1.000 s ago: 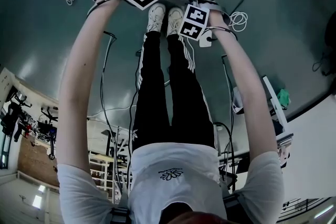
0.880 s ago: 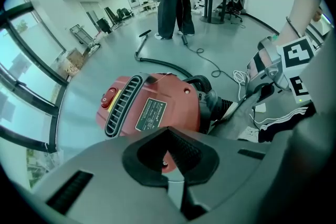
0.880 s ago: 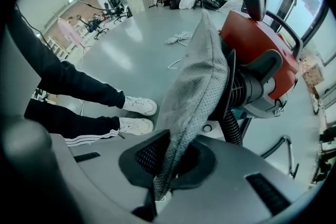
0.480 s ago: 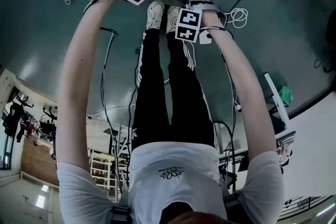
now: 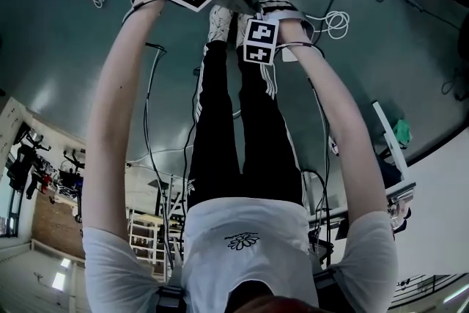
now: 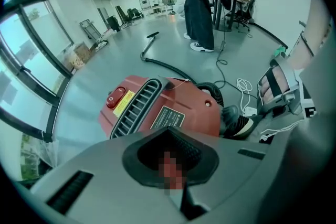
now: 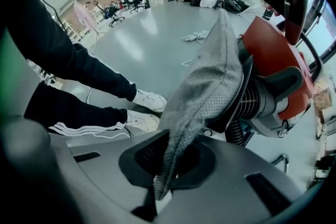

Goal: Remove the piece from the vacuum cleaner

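As the right gripper [image 7: 167, 164] clamps the grey cloth bag [image 7: 210, 73], its far end meets the red vacuum cleaner [image 7: 274, 52]. The left gripper [image 6: 170, 164], jaws together, hovers above it, black hose [image 7: 237, 132] beside

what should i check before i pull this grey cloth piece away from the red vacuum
1. Right tongs shut on the grey cloth piece: ok.
2. Cloth free of the red vacuum cleaner: cannot tell, its far end overlaps the body.
3. Left tongs steadying the vacuum: cannot tell, a blur patch covers the gap.
4. Shoes clear of the cloth: ok, off to its side.
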Action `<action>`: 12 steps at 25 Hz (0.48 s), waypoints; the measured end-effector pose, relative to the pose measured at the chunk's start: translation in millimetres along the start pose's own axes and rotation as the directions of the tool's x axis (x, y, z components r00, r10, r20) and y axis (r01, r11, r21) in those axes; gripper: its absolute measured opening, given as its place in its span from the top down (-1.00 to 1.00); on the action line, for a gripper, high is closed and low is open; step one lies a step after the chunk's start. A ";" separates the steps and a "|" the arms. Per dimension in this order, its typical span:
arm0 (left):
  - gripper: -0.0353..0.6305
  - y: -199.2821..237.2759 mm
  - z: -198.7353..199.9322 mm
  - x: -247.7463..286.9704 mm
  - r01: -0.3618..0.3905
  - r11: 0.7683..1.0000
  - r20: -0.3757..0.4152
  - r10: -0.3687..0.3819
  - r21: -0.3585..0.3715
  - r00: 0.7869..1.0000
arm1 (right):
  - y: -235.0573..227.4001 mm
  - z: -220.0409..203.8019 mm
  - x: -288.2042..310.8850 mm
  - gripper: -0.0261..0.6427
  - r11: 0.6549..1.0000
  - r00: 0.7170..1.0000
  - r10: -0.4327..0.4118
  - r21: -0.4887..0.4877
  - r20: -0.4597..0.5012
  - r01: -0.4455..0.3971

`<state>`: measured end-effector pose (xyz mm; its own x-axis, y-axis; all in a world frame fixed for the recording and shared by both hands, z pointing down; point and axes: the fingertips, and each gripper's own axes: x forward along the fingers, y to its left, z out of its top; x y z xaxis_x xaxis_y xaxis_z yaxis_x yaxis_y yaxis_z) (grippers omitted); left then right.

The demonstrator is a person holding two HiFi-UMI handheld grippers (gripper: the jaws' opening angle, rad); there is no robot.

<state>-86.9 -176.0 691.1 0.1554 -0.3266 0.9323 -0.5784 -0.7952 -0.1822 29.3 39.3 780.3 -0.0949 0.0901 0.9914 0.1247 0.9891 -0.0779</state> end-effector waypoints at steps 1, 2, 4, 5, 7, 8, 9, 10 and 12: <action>0.89 0.6 -0.1 0.0 -0.002 1.000 0.002 0.002 0.004 1.000 | 0.2 2.8 -0.4 0.86 1.000 1.000 0.000 0.010 0.005 -0.001; 0.89 0.9 -0.3 0.4 -0.001 1.000 0.008 0.001 0.003 1.000 | 0.4 5.3 -0.4 0.86 1.000 1.000 -0.002 0.016 0.009 0.002; 0.89 0.8 -1.2 1.5 0.007 1.000 0.023 -0.007 -0.015 1.000 | 3.0 9.5 0.6 0.86 1.000 1.000 0.008 0.011 0.018 -0.008; 0.89 0.7 -1.6 2.1 0.008 1.000 0.025 -0.008 -0.017 1.000 | 9.5 11.2 0.8 0.86 0.999 0.999 0.040 -0.010 0.020 -0.040; 0.89 1.4 -1.7 3.5 0.000 1.000 0.020 0.001 -0.006 1.000 | 50.0 10.7 3.3 0.86 0.976 0.985 0.175 -0.127 -0.008 -0.175; 0.89 2.4 -1.7 3.9 -0.005 1.000 0.019 0.005 -0.008 1.000 | 81.2 7.3 7.4 0.86 0.952 0.973 0.227 -0.201 -0.039 -0.230; 0.89 3.2 -1.7 3.8 -0.007 1.000 0.020 0.007 -0.018 1.000 | 110.8 2.4 13.2 0.86 0.938 0.968 0.243 -0.239 -0.062 -0.251; 0.89 3.4 -1.2 3.3 -0.008 1.000 0.025 0.009 -0.030 1.000 | 132.9 -3.6 18.8 0.86 0.944 0.968 0.242 -0.216 -0.068 -0.251; 0.89 4.5 3.2 2.5 -0.010 0.999 0.050 0.013 -0.046 0.999 | 146.4 -16.8 25.0 0.86 0.966 0.968 0.245 -0.073 -0.056 -0.248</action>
<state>-86.5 -182.1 691.6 0.1876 -0.3614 0.9133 -0.6160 -0.7675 -0.1772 61.8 184.5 795.4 -0.0063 0.3228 0.9465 0.2157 0.9246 -0.3139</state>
